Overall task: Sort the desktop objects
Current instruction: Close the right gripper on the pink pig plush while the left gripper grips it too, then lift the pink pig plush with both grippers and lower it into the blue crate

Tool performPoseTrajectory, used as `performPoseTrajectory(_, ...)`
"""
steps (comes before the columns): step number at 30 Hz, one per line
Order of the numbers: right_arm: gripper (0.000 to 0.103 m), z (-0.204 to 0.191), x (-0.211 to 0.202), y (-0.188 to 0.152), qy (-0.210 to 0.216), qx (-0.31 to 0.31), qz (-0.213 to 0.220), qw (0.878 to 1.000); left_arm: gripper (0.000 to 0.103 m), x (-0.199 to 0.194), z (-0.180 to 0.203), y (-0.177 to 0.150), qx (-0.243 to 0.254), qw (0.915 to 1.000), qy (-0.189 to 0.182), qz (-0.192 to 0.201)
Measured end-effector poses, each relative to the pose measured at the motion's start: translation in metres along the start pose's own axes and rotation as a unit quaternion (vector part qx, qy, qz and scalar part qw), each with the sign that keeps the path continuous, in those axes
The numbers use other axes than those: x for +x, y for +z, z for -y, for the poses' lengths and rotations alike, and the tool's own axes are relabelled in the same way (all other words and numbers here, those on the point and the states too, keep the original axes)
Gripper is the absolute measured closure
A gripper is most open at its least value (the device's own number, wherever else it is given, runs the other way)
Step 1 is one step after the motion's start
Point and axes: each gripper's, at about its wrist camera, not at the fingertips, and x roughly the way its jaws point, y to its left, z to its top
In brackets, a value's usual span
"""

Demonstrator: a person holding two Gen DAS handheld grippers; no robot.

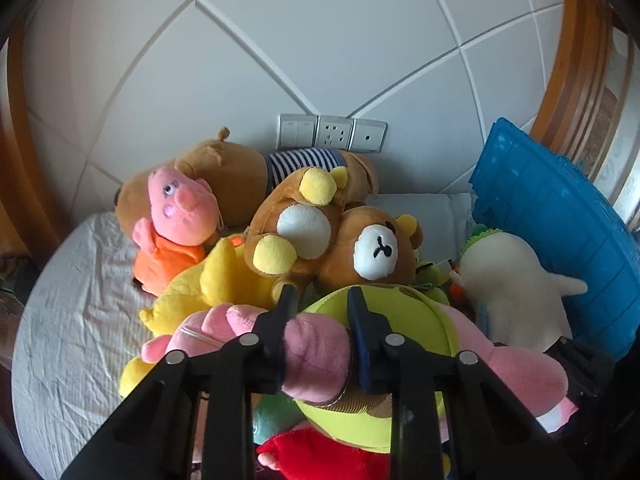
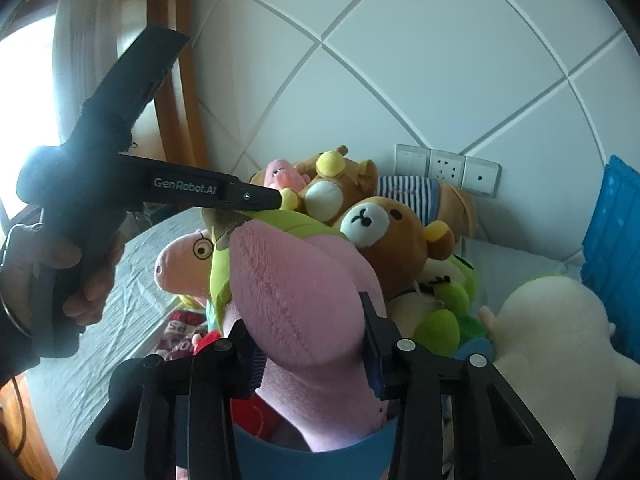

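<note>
Left gripper (image 1: 320, 300): clamped on a pink plush limb, both pads pressing into the fabric and the limb bulging out between them.
Right gripper (image 2: 304, 320): clamped too, its fingers squeezing a thick pink plush limb that swells up above the pads.
Pink plush toy (image 1: 516, 364): wearing a lime-green top, it lies right under the left fingers and stretches off to their right; the right wrist view shows its pink limb (image 2: 296, 292) filling the space between the fingers.
Person's hand (image 2: 92, 276): wrapped round the black handle of the left gripper, far to the left of the right fingers.
Brown bear plush (image 1: 372, 248): just beyond the left fingertips, white face towards the camera, tumbled over.
Yellow plush (image 1: 208, 292): ahead and left of the left fingers, touching the bear.
Pink pig in orange (image 1: 176, 216): further out, left of the fingers, upright.
White plush (image 1: 516, 280): to the right of the fingers, leaning on the blue crate (image 1: 560, 208).
Wall sockets (image 1: 332, 134): far ahead, above the pile.
White sheet (image 1: 72, 300): spread under everything, bare to the left.
</note>
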Motion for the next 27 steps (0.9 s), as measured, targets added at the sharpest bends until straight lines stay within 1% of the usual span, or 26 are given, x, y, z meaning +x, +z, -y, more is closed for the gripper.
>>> performPoseTrajectory(8,0.067,-0.011,-0.018,-0.002,-0.017,-0.008,0.011,1.000,0.081,-0.035,0.016,-0.002,0.036,0.9990,0.009,0.025)
performPoseTrajectory(11,0.067,-0.015,-0.033,0.000,-0.021,-0.009,0.026,0.999,0.081,-0.054,0.026,0.002,0.053,0.9976,0.012,0.042)
performPoseTrajectory(14,0.067,-0.019,-0.052,0.004,-0.030,-0.012,0.044,0.998,0.081,-0.074,0.035,0.006,0.063,0.9961,0.008,0.061)
performPoseTrajectory(24,0.067,-0.022,-0.127,0.013,-0.074,-0.002,0.097,0.993,0.081,-0.136,0.083,0.021,0.110,0.9873,-0.036,0.108)
performPoseTrajectory(27,0.067,-0.021,-0.151,0.017,-0.095,-0.001,0.113,0.989,0.081,-0.151,0.100,0.027,0.126,0.9833,-0.053,0.120)
